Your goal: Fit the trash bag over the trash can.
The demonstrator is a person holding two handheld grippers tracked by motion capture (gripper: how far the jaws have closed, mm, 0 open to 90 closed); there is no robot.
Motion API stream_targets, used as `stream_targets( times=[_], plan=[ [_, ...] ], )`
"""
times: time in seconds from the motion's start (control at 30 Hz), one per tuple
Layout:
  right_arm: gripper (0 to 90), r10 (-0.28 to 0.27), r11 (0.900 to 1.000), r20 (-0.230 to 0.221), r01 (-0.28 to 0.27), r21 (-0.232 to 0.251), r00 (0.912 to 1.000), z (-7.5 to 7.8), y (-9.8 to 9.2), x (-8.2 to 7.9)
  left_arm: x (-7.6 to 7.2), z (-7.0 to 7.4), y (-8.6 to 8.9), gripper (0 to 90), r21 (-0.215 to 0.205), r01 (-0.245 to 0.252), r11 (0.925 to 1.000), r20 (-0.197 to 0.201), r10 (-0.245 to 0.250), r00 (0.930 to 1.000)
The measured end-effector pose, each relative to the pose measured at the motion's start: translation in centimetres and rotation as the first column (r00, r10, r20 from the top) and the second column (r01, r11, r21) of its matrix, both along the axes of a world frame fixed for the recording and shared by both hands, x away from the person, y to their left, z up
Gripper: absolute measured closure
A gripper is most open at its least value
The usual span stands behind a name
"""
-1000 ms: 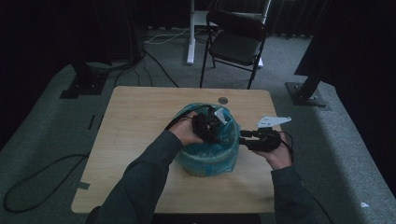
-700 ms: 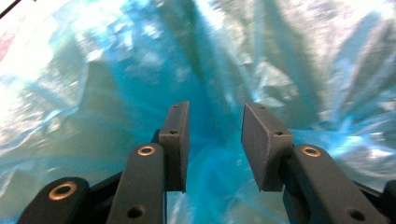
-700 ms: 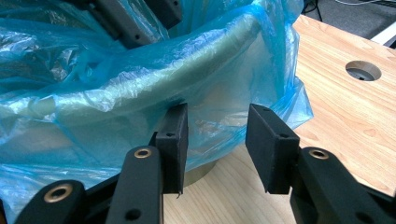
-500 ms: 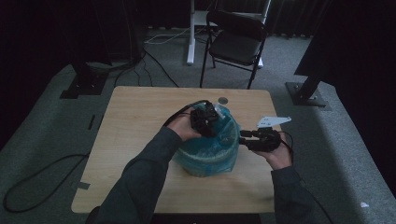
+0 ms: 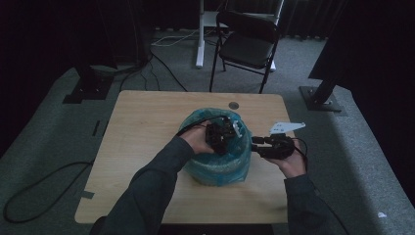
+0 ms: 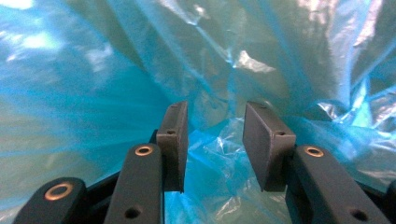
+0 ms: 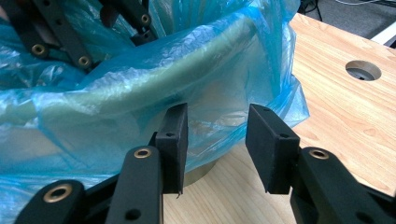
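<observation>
lining a round bin with a blue plastic bag – bin near the middle of the tabletop, bag draped over the rim and hanging down the outer wall. left tool dipped inside the bin mouth from above, jaws having just been opening a little, now apart with crumpled film lying between the pads but not pinched. right tool held level just beside the bin's outer wall, jaws apart, nothing clamped; loose skirt of the bag directly ahead of the pads, pale bin base peeking out under it. probably the pressing-in stage: best done by pushing the slack film down toward the bottom with the left tool in short strokes, without snagging or piercing the thin plastic on a pad corner. worth closing the right tool on the outer skirt, or bracing it against the wall – otherwise the rim fold may get dragged inward and slip off. gentle downward force only, since a light bin could tip or slide toward the cable hole.
</observation>
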State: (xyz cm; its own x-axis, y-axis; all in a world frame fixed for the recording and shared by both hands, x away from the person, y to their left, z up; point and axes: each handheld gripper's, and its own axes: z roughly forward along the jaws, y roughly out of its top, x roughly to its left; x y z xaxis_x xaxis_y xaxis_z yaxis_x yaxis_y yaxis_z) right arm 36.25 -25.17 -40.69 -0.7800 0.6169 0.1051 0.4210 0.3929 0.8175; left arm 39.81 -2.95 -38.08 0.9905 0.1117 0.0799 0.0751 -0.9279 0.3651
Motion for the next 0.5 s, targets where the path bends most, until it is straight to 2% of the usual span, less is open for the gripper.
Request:
stream_targets(
  times=[0.13,0.2,0.27,0.37,0.43,0.5],
  plan=[
    [58.3,0.000,1.000,-0.001,0.000,0.000,1.0000,0.0,0.0,0.0,-0.5,0.2,-0.1,60.2,-0.025,0.048,0.9985,-0.033,-0.049,0.9983],
    [58.3,-0.001,1.000,-0.002,0.001,0.000,1.0000,0.0,0.0,0.0,-0.7,0.2,-0.2,60.2,-0.023,0.056,0.9981,-0.035,-0.057,0.9977],
    [58.3,-0.001,1.000,0.000,0.001,0.001,1.0000,0.0,-0.1,0.0,-0.5,0.2,-0.1,60.2,-0.012,0.044,0.9989,-0.019,-0.044,0.9988],
    [58.3,-0.001,1.000,0.000,0.001,0.002,1.0000,0.1,-0.1,-0.1,-0.2,0.4,0.3,60.8,-0.012,-0.003,0.9999,0.020,0.003,0.9998],
    [58.2,-0.001,1.000,0.001,0.001,0.004,1.0000,0.1,-0.1,-0.1,0.0,0.6,0.6,61.1,-0.012,-0.033,0.9994,0.051,0.033,0.9982],
    [58.2,-0.002,1.000,0.000,0.002,0.003,1.0000,0.0,-0.1,0.0,0.2,0.8,0.9,61.1,0.006,-0.062,0.9981,0.089,0.061,0.9942]
  ],
)
